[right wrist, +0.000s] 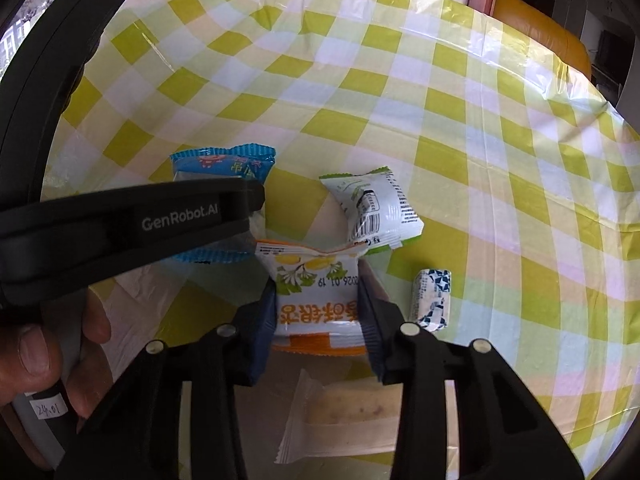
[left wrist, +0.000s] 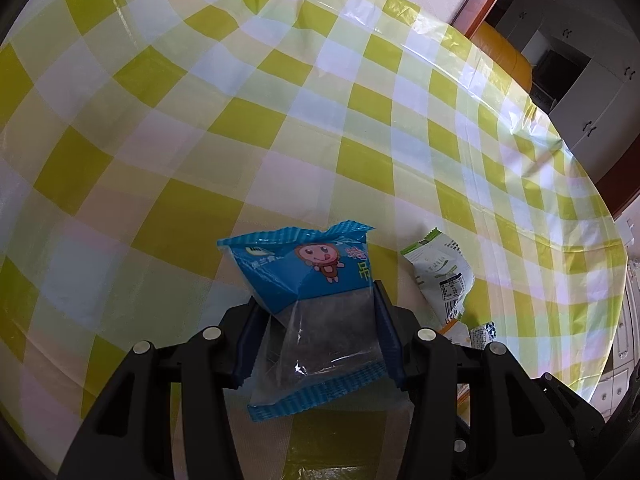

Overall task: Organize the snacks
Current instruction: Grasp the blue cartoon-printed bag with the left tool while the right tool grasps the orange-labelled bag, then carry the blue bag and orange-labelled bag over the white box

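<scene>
My left claw (left wrist: pixel 316 320) is pinching a blue snack packet (left wrist: pixel 312 276) with a cartoon figure on it, its two fingers pressed against the packet's clear lower half; from the right wrist view the same blue snack packet (right wrist: pixel 224 168) sits low over the bench (right wrist: pixel 500 160), though I cannot tell whether it touches the surface. My right claw (right wrist: pixel 318 316) is pinching an orange-and-white snack packet (right wrist: pixel 316 300) printed with yellow fruit and green leaves, one finger against each side. A white-and-green snack packet (right wrist: pixel 376 208) lies on the bench just beyond the orange one, touching or nearly touching its top edge. A small blue-and-white patterned sweet (right wrist: pixel 432 298) lies just beside my right claw's right finger. A pale translucent wrapped bar (right wrist: pixel 344 420) lies on the bench beneath my right claw. The bench carries a yellow-green checked cloth under clear plastic. My left hand (right wrist: pixel 44 356) grips the left tool's handle at the lower left of the right wrist view.
</scene>
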Demonstrator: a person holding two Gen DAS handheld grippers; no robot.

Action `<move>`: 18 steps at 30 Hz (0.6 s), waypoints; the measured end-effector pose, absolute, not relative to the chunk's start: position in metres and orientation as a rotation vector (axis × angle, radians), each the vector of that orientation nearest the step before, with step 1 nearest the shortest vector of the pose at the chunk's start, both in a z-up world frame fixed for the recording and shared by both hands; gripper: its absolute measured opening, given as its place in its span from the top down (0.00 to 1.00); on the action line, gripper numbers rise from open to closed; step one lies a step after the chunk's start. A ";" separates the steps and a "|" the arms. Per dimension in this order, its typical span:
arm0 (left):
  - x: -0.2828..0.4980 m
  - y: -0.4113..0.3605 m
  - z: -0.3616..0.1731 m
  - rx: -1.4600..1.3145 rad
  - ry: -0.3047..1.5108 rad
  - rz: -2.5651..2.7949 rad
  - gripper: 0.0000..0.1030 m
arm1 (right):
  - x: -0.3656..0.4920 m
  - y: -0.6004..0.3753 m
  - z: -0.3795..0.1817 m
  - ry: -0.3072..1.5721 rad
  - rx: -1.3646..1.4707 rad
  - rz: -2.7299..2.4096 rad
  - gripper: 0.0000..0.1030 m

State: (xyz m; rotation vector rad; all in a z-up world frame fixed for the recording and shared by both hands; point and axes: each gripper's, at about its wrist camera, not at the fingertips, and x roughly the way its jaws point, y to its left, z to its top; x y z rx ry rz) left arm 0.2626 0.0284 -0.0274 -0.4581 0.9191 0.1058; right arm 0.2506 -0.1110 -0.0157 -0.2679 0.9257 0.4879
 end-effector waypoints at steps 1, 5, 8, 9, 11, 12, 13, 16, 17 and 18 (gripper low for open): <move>0.262 0.030 -0.027 -0.462 0.914 0.111 0.53 | 0.250 -0.111 -0.016 0.923 -0.267 0.486 0.62; 0.257 0.034 -0.022 -0.469 0.883 0.137 0.53 | 0.247 -0.115 -0.013 0.905 -0.252 0.468 0.63; 0.253 0.038 -0.017 -0.465 0.852 0.163 0.53 | 0.243 -0.121 -0.004 0.865 -0.236 0.449 0.63; 0.251 0.039 -0.014 -0.462 0.841 0.173 0.53 | 0.242 -0.123 -0.001 0.853 -0.233 0.440 0.63; 0.248 0.040 -0.009 -0.451 0.816 0.194 0.53 | 0.241 -0.128 0.004 0.837 -0.222 0.420 0.63; 0.245 0.041 -0.007 -0.446 0.803 0.201 0.53 | 0.241 -0.131 0.007 0.832 -0.216 0.410 0.63; 0.244 0.041 -0.004 -0.444 0.791 0.205 0.53 | 0.240 -0.135 0.010 0.825 -0.209 0.398 0.63; 0.239 0.038 0.003 -0.430 0.757 0.209 0.53 | 0.238 -0.148 0.017 0.807 -0.182 0.357 0.63; 0.238 0.037 0.005 -0.425 0.748 0.204 0.53 | 0.238 -0.153 0.019 0.806 -0.171 0.343 0.63; 0.237 0.035 0.007 -0.424 0.740 0.196 0.53 | 0.238 -0.158 0.021 0.806 -0.160 0.330 0.63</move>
